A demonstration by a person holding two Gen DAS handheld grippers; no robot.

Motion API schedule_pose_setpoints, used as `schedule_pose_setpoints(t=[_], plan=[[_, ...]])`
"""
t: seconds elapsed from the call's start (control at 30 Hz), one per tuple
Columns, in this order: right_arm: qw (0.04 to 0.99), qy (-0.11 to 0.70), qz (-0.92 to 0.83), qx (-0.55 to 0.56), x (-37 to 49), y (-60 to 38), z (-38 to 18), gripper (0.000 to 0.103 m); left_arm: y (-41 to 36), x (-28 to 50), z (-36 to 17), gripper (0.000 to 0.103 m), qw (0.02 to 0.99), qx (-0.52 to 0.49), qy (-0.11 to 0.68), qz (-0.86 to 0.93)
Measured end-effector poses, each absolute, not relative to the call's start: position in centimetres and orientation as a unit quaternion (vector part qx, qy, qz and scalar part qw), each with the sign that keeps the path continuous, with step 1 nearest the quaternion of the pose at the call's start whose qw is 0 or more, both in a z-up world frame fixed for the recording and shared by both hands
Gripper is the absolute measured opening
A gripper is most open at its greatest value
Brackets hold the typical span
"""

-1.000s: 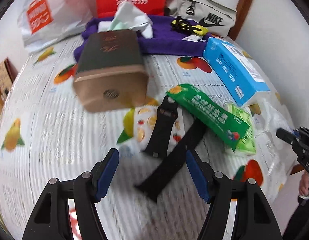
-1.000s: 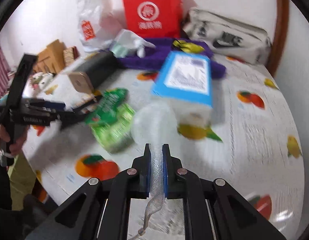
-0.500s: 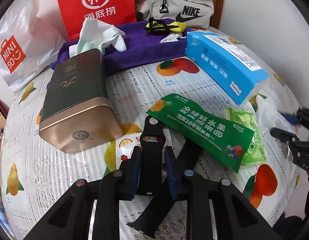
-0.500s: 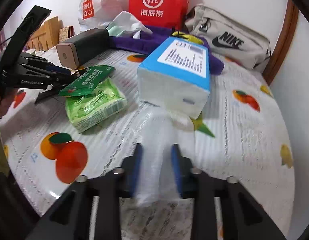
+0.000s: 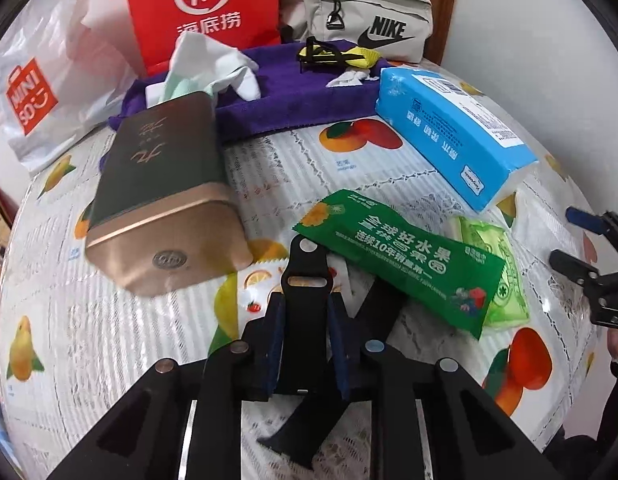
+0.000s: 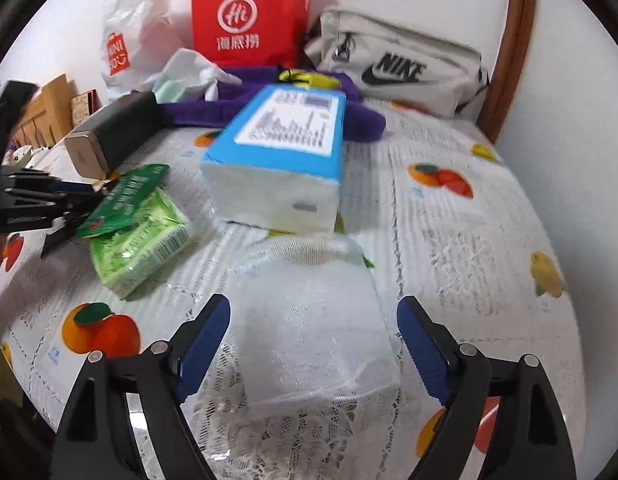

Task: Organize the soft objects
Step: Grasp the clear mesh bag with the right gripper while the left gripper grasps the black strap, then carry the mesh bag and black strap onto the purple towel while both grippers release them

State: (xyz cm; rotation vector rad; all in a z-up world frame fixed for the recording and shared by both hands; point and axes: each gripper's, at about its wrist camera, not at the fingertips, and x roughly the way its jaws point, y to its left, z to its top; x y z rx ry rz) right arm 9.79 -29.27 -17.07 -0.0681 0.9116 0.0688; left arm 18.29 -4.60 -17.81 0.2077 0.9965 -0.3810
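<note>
My left gripper [image 5: 305, 336] is shut on a black strap [image 5: 305, 288] that lies on the tablecloth; a second black strap [image 5: 341, 364] crosses under it. A green snack packet [image 5: 401, 264] lies over the straps' far ends, with a light green tissue pack [image 5: 497, 276] beside it. My right gripper [image 6: 313, 336] is open, its jaws on either side of a clear plastic bag [image 6: 313, 312] lying flat on the table. The blue tissue pack [image 6: 281, 148] sits just beyond the bag. My left gripper also shows in the right wrist view [image 6: 69, 200].
A dark green and gold tin [image 5: 165, 200] lies at left. A purple towel [image 5: 293, 96] holds crumpled tissue and yellow-black glasses. A red bag [image 5: 205, 12], a white Miniso bag [image 5: 41, 92] and a grey Nike pouch [image 5: 365, 20] line the wall.
My left gripper closed on the black strap. My right gripper let go of the clear plastic bag and opened wide; the bag now lies flat on the table.
</note>
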Motion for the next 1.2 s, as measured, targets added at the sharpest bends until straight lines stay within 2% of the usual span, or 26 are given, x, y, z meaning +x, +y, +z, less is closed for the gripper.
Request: schedule_pose_setpoints(t=[0.07,0.1,0.17,0.33,0.37,0.43,0.47,0.5,0.53,0.6,0.63,0.67,1.2], plan=[[0.889,0.456,0.033,-0.025,10.4,-29.4,-17.8,0.085,-4.5,18.1,-17.9,0.022,0.857,0.100,0.471,-0.181],[0.887,0.460,0.035,-0.023,10.6,-29.4,-18.2,0.086,-4.5,18.1,-17.9,0.026,0.857,0.099,0.472,-0.182],[0.885,0.463,0.040,-0.014,10.9,-29.3,-18.5,0.091,-4.6,18.2,-17.9,0.029,0.855,0.091,0.476,-0.185],[0.885,0.464,0.046,-0.009,11.3,-28.6,-18.8,0.095,-5.1,18.3,-18.1,0.030,0.856,0.104,0.472,-0.184],[0.886,0.462,0.047,-0.009,11.3,-28.3,-18.9,0.095,-5.2,18.3,-18.1,0.025,0.857,0.108,0.469,-0.183],[0.889,0.455,0.048,-0.012,11.2,-27.9,-19.0,0.088,-5.2,18.0,-18.0,0.021,0.859,0.106,0.467,-0.180],[0.890,0.452,0.053,-0.014,11.0,-27.8,-18.9,0.080,-5.1,17.9,-17.9,0.021,0.860,0.102,0.467,-0.179],[0.890,0.452,0.062,-0.015,10.9,-27.5,-18.7,0.067,-4.9,17.8,-17.8,0.021,0.861,0.095,0.468,-0.178],[0.890,0.451,0.068,-0.018,10.7,-27.3,-18.5,0.060,-4.6,17.6,-17.7,0.021,0.862,0.089,0.468,-0.175],[0.891,0.448,0.076,-0.025,10.5,-26.8,-18.3,0.034,-4.1,17.3,-17.6,0.021,0.864,0.075,0.468,-0.170],[0.890,0.448,0.080,-0.027,10.4,-26.6,-18.2,0.025,-3.9,17.2,-17.5,0.021,0.865,0.069,0.468,-0.167],[0.889,0.449,0.084,-0.031,10.4,-26.4,-18.0,0.008,-3.5,17.1,-17.4,0.021,0.865,0.062,0.470,-0.164],[0.886,0.449,0.113,-0.018,11.0,-26.5,-14.2,0.007,0.8,15.9,-15.2,0.021,0.868,-0.022,0.473,-0.153]])
